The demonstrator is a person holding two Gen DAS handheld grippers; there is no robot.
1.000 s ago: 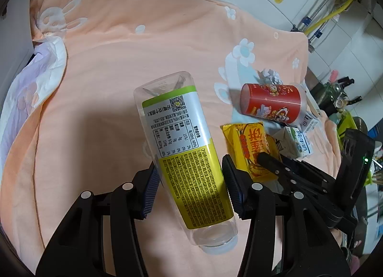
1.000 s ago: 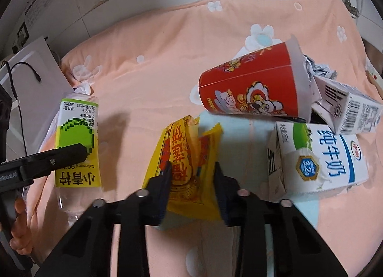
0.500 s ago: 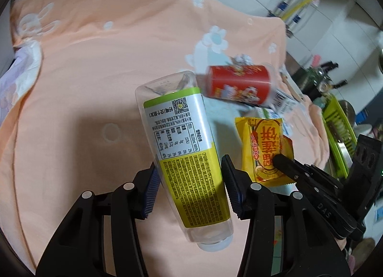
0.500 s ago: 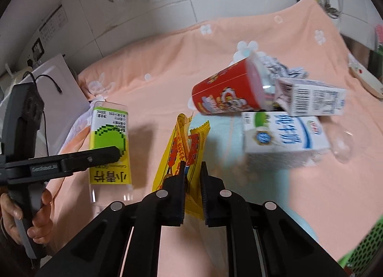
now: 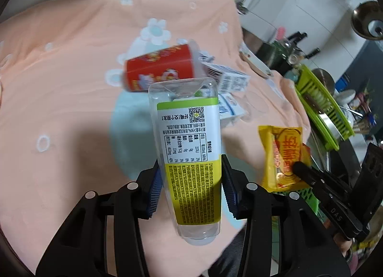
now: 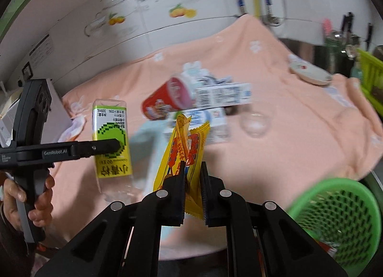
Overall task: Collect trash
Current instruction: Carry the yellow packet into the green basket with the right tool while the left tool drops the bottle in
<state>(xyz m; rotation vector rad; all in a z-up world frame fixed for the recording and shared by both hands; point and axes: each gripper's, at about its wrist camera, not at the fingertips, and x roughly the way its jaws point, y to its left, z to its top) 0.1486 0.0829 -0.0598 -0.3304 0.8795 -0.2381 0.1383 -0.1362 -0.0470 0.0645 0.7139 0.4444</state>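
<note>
My left gripper (image 5: pixel 190 176) is shut on a clear plastic bottle (image 5: pixel 189 143) with a green and white label, held up above the peach cloth; the bottle also shows in the right wrist view (image 6: pixel 111 138). My right gripper (image 6: pixel 192 176) is shut on a yellow snack wrapper (image 6: pixel 186 147), lifted off the cloth; the wrapper also shows in the left wrist view (image 5: pixel 283 155). A red paper cup (image 5: pixel 159 70) lies on its side on the cloth next to milk cartons (image 6: pixel 222 96). A green mesh basket (image 6: pixel 335 217) sits low at the right, off the table's edge.
The peach cloth (image 5: pixel 59 80) covers the table up to a tiled wall. A green dish rack (image 5: pixel 320 107) and kitchen ware stand to the right. A small dish (image 6: pixel 308 73) sits at the cloth's far right. A white box (image 6: pixel 55 107) stands at the left.
Both grippers have lifted higher and pulled back from the table with the bottle and wrapper. The green basket has come into the right wrist view.
</note>
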